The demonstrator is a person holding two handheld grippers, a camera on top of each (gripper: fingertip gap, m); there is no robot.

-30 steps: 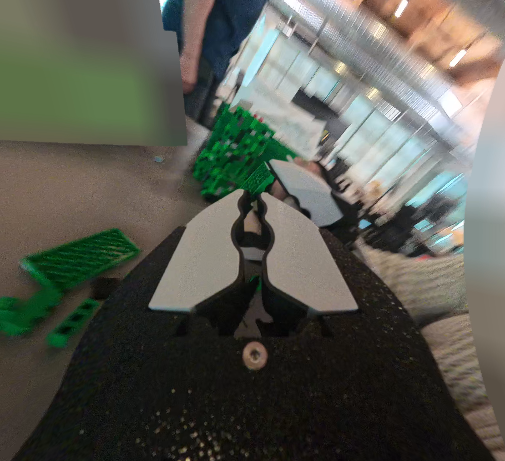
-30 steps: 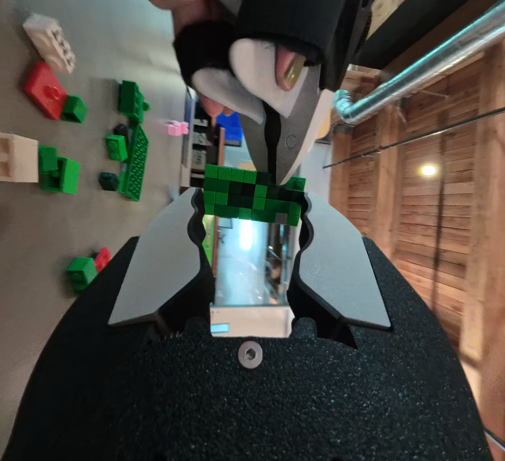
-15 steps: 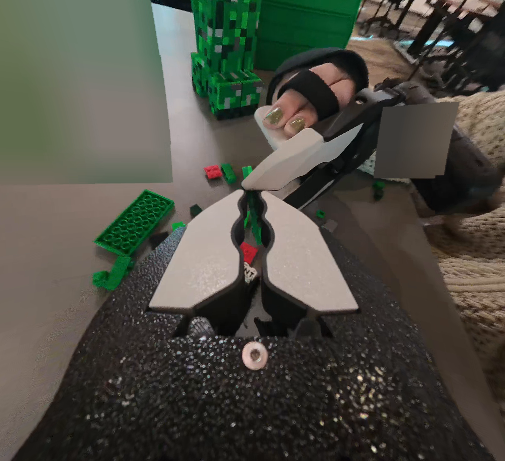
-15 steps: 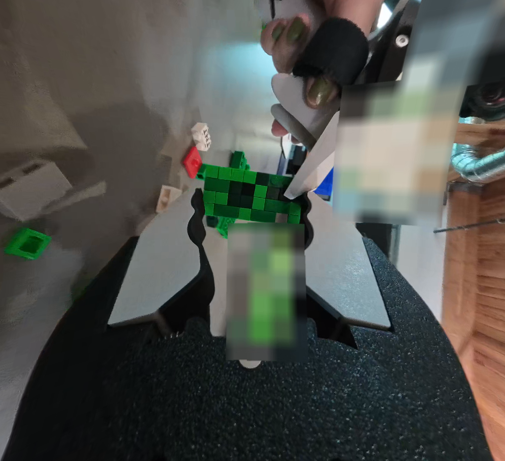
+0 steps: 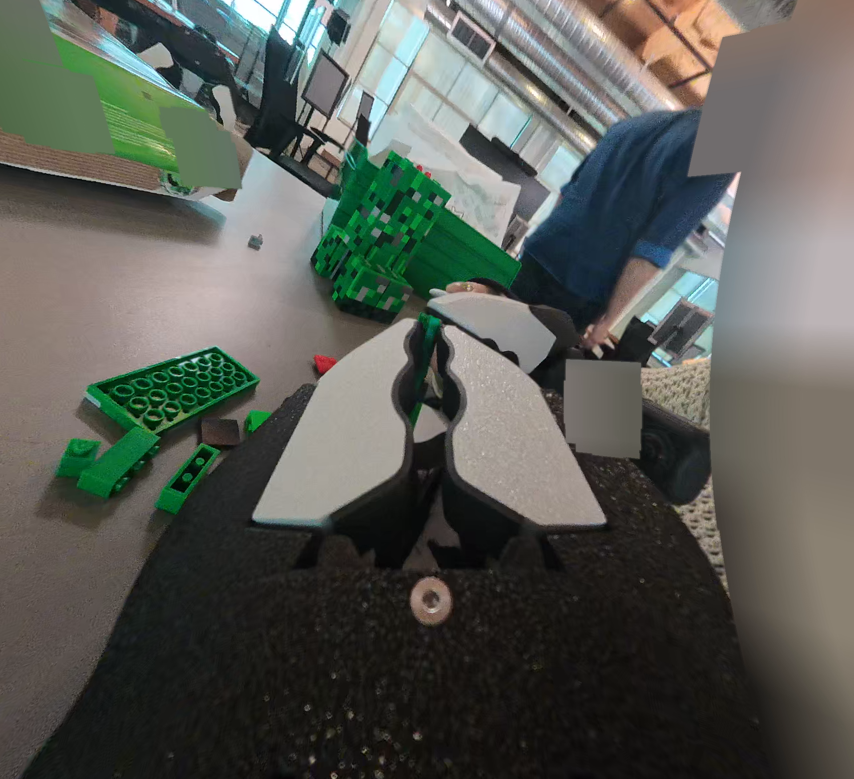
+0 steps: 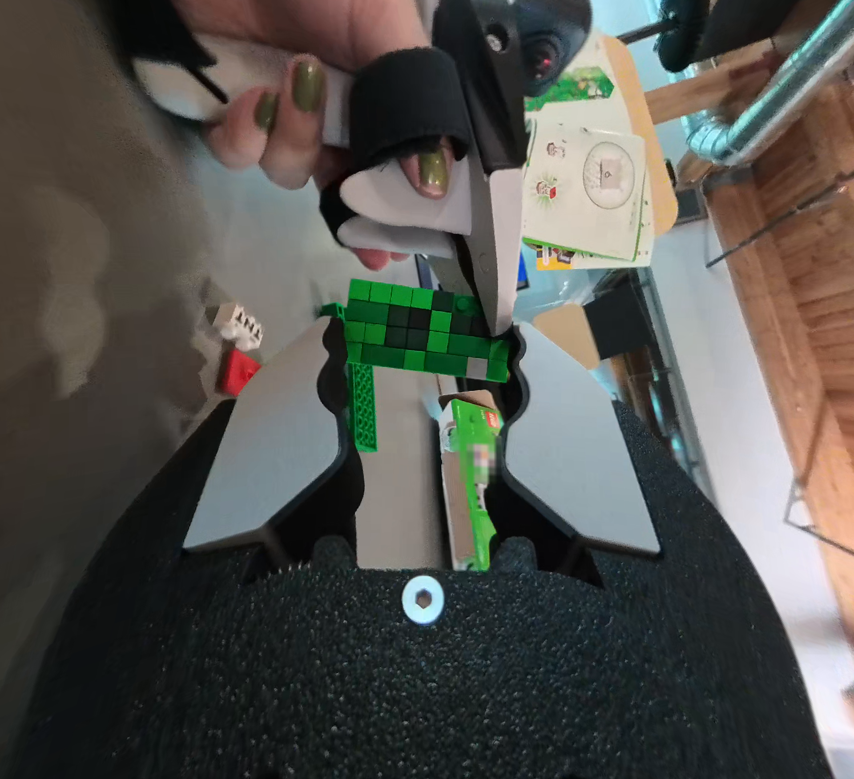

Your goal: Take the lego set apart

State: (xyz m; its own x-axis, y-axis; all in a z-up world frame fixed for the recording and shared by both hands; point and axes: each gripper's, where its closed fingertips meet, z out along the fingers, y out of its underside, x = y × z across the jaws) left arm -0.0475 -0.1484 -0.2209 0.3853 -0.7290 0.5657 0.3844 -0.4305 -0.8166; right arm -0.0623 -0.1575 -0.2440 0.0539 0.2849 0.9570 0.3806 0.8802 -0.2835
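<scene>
Right hand-held gripper [image 6: 425, 336] was clamped across the width of a flat green mosaic panel [image 6: 416, 336], one finger on each short end, the panel held up off the surface [image 5: 115, 295]. Left hand-held gripper [image 5: 427, 336] was pinched shut on the panel's thin edge; in the right wrist view its tips [image 6: 497, 318] met the panel at the corner next to the right finger.

Step in hand, as judged: peeling a tile or thin layer off the panel. To do it well, the right grip should stay firm and square so the panel cannot swivel. The left should bite only the piece to be freed and lever it away from the studs by rolling the wrist, not by a straight pull. Risk: the pinch sits very close to the right finger, so the two could foul.

Panel: small square tiles in bright green, dark green and black, one grey, laid in a pixel pattern, thin in section.

Elsewhere on the surface: the tall green pixel-patterned figure [image 5: 379, 239] stood upright, not yet dismantled. A studded green plate [image 5: 173, 387] and loose green bricks [image 5: 120, 466] lay well apart from it.
</scene>
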